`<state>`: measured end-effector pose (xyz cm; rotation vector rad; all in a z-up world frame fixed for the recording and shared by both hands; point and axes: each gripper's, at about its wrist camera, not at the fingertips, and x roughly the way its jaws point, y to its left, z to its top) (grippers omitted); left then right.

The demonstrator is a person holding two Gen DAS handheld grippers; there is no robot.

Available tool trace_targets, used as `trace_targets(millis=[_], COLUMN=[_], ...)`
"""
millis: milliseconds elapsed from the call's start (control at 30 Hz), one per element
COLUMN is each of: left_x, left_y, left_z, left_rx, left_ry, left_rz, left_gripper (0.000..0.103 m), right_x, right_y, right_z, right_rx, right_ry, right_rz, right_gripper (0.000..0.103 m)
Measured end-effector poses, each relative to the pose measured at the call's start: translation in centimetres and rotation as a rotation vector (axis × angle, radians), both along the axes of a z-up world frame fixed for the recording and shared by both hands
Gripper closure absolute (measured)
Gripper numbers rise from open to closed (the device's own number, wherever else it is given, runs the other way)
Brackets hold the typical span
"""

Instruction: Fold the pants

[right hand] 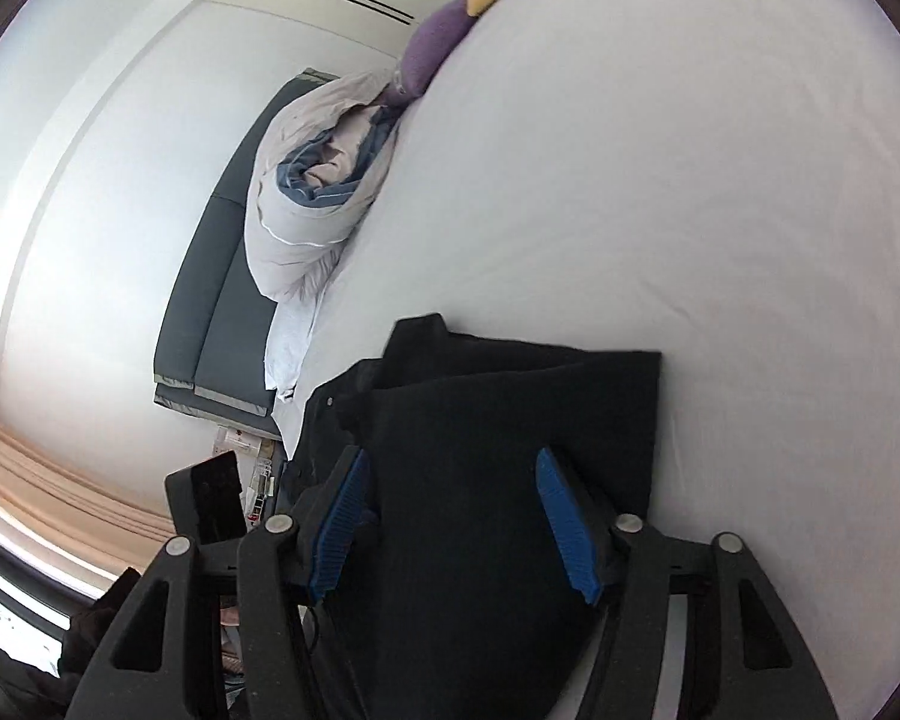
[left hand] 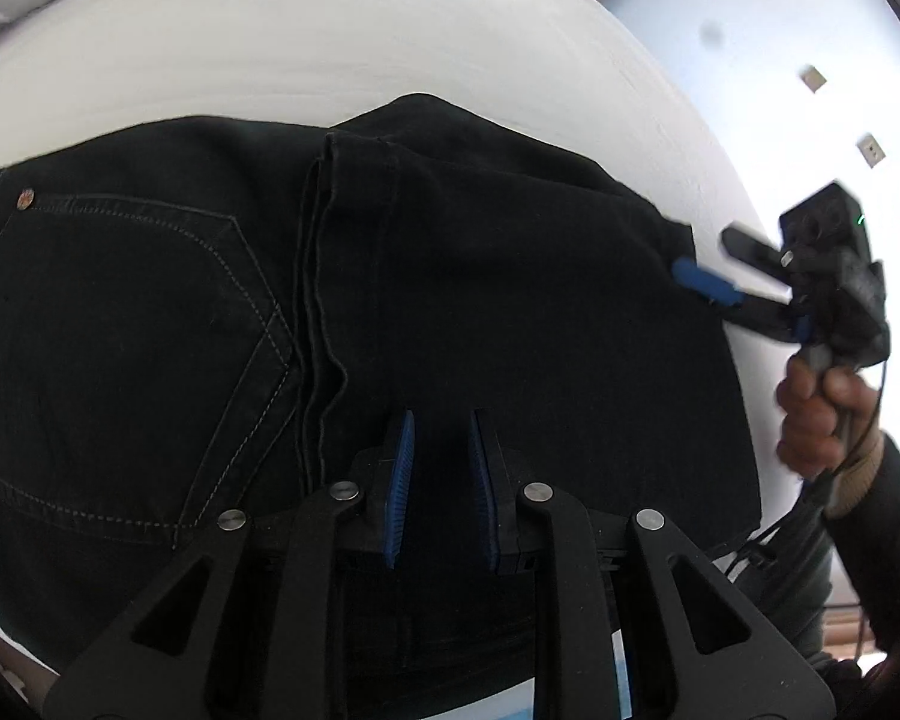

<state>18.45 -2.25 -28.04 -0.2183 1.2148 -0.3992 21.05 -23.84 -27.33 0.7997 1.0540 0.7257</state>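
Black denim pants (left hand: 390,312) lie folded on a white bed (left hand: 330,48), whose sheet is smooth and matte. The fabric is thick, with pale dotted stitching outlining a back pocket (left hand: 132,360) and a small copper rivet (left hand: 26,198) at the pocket's corner. A leg is folded across the seat, its layered hems forming a ridge beside the pocket.

The left gripper (left hand: 441,480) points steeply down over the pants, its ribbed blue fingers (left hand: 401,480) close together but apart, grasping nothing.

At the pants' far side edge, the right gripper (left hand: 714,264) is held by a hand (left hand: 810,414) wrapped around its handle. Its fingers (right hand: 564,516) are spread wide, released, with the cloth below them.

Beyond the pants, a rumpled grey quilt (right hand: 306,216) is bundled at the bed's edge.
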Motion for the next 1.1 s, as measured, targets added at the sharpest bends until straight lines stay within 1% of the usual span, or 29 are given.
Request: trace_targets(millis=[100, 133, 200, 267, 367, 400, 467, 500, 567, 600, 633, 667, 700, 733, 767, 800, 833, 900, 967, 1033, 1100], left_x=[0.0, -0.1, -0.1, 0.1, -0.8, -0.7, -2.4, -3.3, -5.0, -6.1, -7.1, -8.3, -9.8, -11.2, -12.4, -13.3, -13.9, -15.3, -15.7, -15.4, -14.6], left_y=[1.2, 1.4, 2.0, 2.5, 2.6, 2.3, 4.5, 5.6, 8.3, 10.6, 12.5, 14.9, 17.4, 19.6, 21.6, 24.0, 25.7, 28.9, 30.8, 31.9, 32.4], left_z=[-0.7, -0.7, -0.8, -0.2, -0.1, 0.3, 1.6, 2.6, 5.0, 5.7, 6.1, 6.4, 6.6, 6.8, 6.6, 5.9, 5.3, 3.8, 2.5, 1.1, -0.4], left_rx=[-0.041, -0.040, -0.033, -0.037, -0.062, -0.062, -0.057, -0.062, -0.096, -0.135, -0.169, -0.207, -0.237, -0.262, -0.289, -0.324, -0.363, -0.472, -0.532, -0.564, -0.636], left_ry=[0.013, 0.010, 0.005, 0.000, -0.011, -0.018, -0.050, -0.089, -0.152, -0.181, -0.199, -0.224, -0.266, -0.315, -0.339, -0.317, -0.291, -0.285, -0.280, -0.237, -0.207], left_rz=[0.023, 0.021, 0.016, 0.021, 0.049, 0.068, 0.104, 0.140, 0.216, 0.287, 0.352, 0.436, 0.535, 0.628, 0.706, 0.781, 0.821, 0.904, 0.937, 0.960, 0.946], left_gripper=[0.085, 0.085, 0.085, 0.085, 0.085, 0.085, 0.085, 0.085, 0.085, 0.080, 0.058, 0.036, 0.000, 0.000, 0.000, 0.000, 0.000, 0.000, 0.000, 0.000, 0.000], right_x=[-2.3, -4.1, -5.9, -8.5, -12.4, -13.3, -14.3, -14.7, -14.9, -14.7, -14.2, -13.4, -12.8, -12.2, -11.4, -10.9, -10.2, -9.5, -8.7, -8.0, -7.4], right_y=[0.7, 2.7, 4.1, 5.7, 7.7, 8.0, 8.6, 8.8, 8.8, 8.5, 8.3, 8.2, 8.1, 8.1, 8.2, 8.3, 8.5, 8.5, 8.9, 9.6, 9.8], right_z=[-0.1, 0.5, 0.4, 0.2, 0.3, 0.6, 1.0, 1.6, 3.5, 4.2, 4.6, 5.0, 5.3, 5.5, 5.7, 5.7, 5.7, 5.9, 5.5, 4.8, 4.0], right_rx=[0.041, 0.050, 0.062, 0.052, 0.018, 0.016, 0.061, 0.065, 0.087, 0.100, 0.112, 0.122, 0.117, 0.112, 0.117, 0.123, 0.123, 0.138, 0.158, 0.184, 0.202], right_ry=[-0.020, -0.015, -0.012, -0.004, -0.017, -0.023, 0.021, 0.009, -0.065, -0.077, -0.085, -0.096, -0.106, -0.110, -0.110, -0.108, -0.102, -0.093, -0.073, -0.047, -0.016], right_rz=[0.019, 0.037, 0.093, 0.158, 0.240, 0.253, 0.307, 0.313, 0.299, 0.282, 0.264, 0.248, 0.234, 0.219, 0.204, 0.192, 0.174, 0.156, 0.141, 0.133, 0.124], right_gripper=[0.045, 0.045, 0.044, 0.044, 0.044, 0.044, 0.044, 0.043, 0.043, 0.043, 0.042, 0.042, 0.042, 0.042, 0.042, 0.042, 0.042, 0.042, 0.042, 0.042, 0.042])
